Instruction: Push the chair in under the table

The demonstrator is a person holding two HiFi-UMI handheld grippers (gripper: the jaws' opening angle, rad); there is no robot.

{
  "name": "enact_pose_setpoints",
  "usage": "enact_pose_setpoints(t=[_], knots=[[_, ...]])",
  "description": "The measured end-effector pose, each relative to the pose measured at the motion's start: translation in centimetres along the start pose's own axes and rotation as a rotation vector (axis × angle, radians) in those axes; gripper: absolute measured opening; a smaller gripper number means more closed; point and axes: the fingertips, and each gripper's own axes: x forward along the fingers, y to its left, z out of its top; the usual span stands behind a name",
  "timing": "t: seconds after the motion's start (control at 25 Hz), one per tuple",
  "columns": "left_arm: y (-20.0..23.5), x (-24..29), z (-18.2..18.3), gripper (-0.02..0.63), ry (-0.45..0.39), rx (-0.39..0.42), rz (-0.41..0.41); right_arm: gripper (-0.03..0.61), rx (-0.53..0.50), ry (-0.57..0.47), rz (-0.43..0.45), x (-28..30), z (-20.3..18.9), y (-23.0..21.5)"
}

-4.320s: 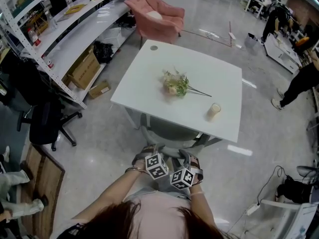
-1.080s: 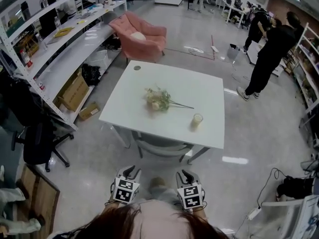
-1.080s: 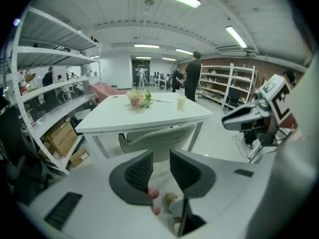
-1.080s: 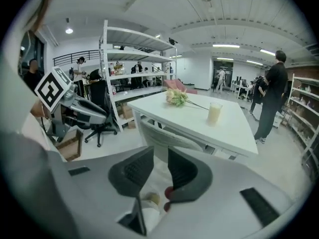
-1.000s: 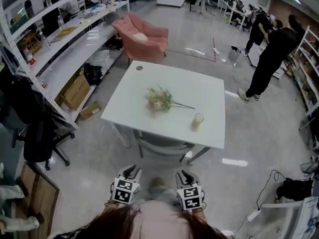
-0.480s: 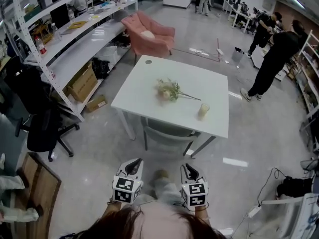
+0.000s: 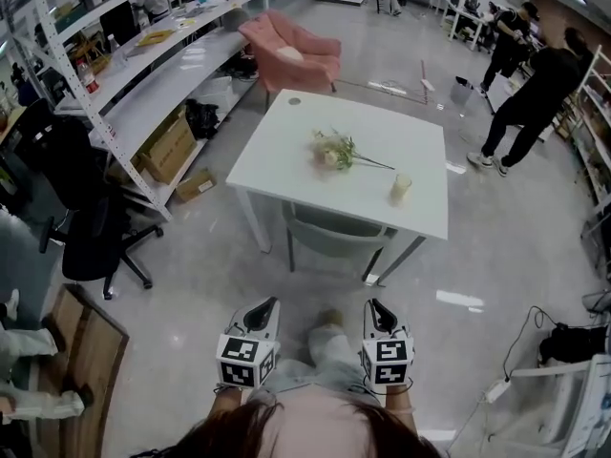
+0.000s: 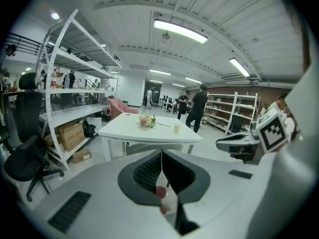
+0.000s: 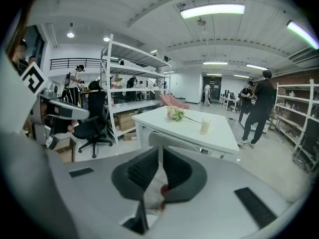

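The grey chair [image 7: 334,229] stands tucked in under the near edge of the white table [image 7: 286,160], with only its backrest showing. My left gripper [image 7: 267,303] and right gripper [image 7: 374,305] hang side by side over the floor, well short of the chair and touching nothing. In the left gripper view the left gripper [image 8: 161,156] is shut, pads meeting, and empty. In the right gripper view the right gripper [image 9: 159,156] has just been closing; a narrow slit remains and nothing is between its pads. The chair back [image 9: 174,142] shows beyond them.
A bunch of flowers [image 7: 332,151] and a small cup [image 7: 400,187] lie on the table. Beyond it stands a pink armchair [image 7: 296,51]. Shelving [image 7: 143,74] and a black office chair [image 7: 86,227] line the left. People [image 7: 535,103] stand at the right.
Both grippers have left the chair's back and drawn away from the table. Over the last second they rose a little and their jaws closed. The chair stays under the table.
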Motion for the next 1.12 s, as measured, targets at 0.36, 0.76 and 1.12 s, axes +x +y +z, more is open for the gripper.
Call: enact_pose_setpoints(t=[0.36,0.76,1.12], knots=[[-1.4,-0.5,0.1,0.014,0.004,0.003,0.028,0.029,-0.032,-0.002,0.014,-1.0,-0.4,-0.2],[-8.3,2.2,0.8,0.014,0.004,-0.004,-0.003,0.025,-0.077,-0.021,0.083,-3.1,-0.7,-3.3],[-12.4,3.0,-0.5,0.014,0.046,0.016,-0.049,0.025,-0.088,-0.006,0.109,-5.2,-2.3,-4.4]])
